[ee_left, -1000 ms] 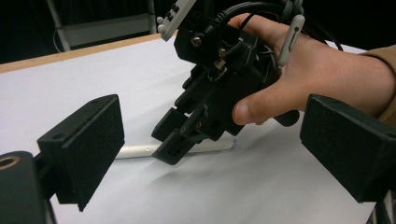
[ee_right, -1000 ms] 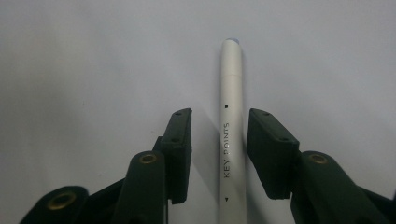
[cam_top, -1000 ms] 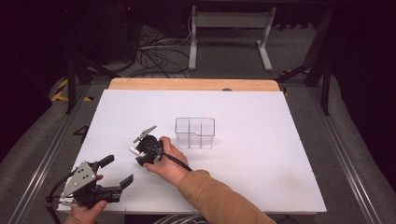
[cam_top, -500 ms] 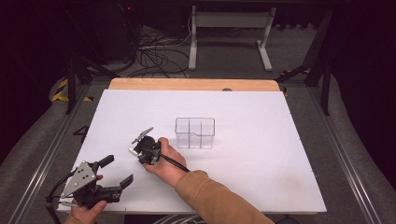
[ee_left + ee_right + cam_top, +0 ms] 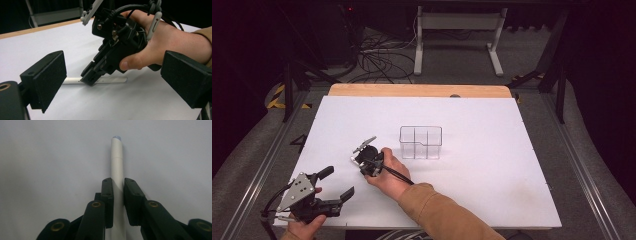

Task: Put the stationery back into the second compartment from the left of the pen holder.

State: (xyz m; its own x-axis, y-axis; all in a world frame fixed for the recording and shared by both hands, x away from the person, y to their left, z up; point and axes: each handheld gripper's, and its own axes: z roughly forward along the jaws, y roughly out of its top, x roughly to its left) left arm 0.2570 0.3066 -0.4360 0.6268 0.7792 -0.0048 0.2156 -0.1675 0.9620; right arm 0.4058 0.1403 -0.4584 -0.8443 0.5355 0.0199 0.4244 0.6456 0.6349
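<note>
A white pen (image 5: 116, 157) lies flat on the white table (image 5: 492, 165). My right gripper (image 5: 117, 187) points down at it, and both pads press on the barrel, so it is shut on the pen. From the left gripper view the pen (image 5: 111, 80) sticks out on both sides of the right gripper (image 5: 89, 78), which a hand holds. In the high view that right gripper (image 5: 361, 161) is left of centre. My left gripper (image 5: 337, 183) rests at the table's front left corner, open, and its wide-apart pads (image 5: 48, 77) hold nothing.
A clear plastic box (image 5: 421, 142) with several compartments stands on the table just right of the right hand. A wooden strip (image 5: 417, 90) runs along the far edge. Cables and a metal stand base lie on the floor beyond.
</note>
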